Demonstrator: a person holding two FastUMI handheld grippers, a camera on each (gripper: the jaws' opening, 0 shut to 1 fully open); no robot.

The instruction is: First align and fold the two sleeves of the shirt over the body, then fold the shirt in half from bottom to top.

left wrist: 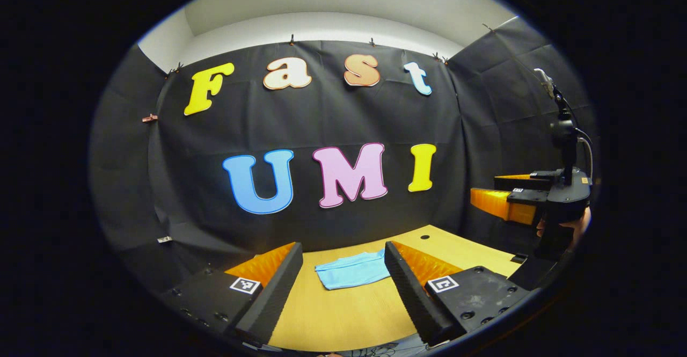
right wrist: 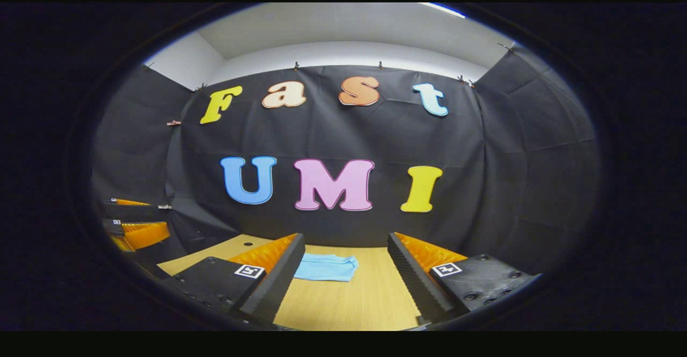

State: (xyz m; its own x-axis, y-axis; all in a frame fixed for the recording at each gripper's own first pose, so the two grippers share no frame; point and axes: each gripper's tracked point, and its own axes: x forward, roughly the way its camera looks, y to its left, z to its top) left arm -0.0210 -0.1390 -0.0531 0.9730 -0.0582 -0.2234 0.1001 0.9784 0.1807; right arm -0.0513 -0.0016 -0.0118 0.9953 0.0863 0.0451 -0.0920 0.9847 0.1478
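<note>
My left gripper (left wrist: 343, 276) and right gripper (right wrist: 346, 271) both hang above the desk (left wrist: 349, 319) with jaws spread wide, holding nothing. The folded light-blue shirt (left wrist: 352, 270) lies flat toward the desk's far edge, its long axis running side to side, clear of both grippers.

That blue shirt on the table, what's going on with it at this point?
The light blue shirt lies on the wooden table as a compact folded bundle, so the folding looks done. Neither gripper touches it: the left gripper and the right gripper are both held above the table, open and empty. A hand holds the right gripper off to the side.
</note>
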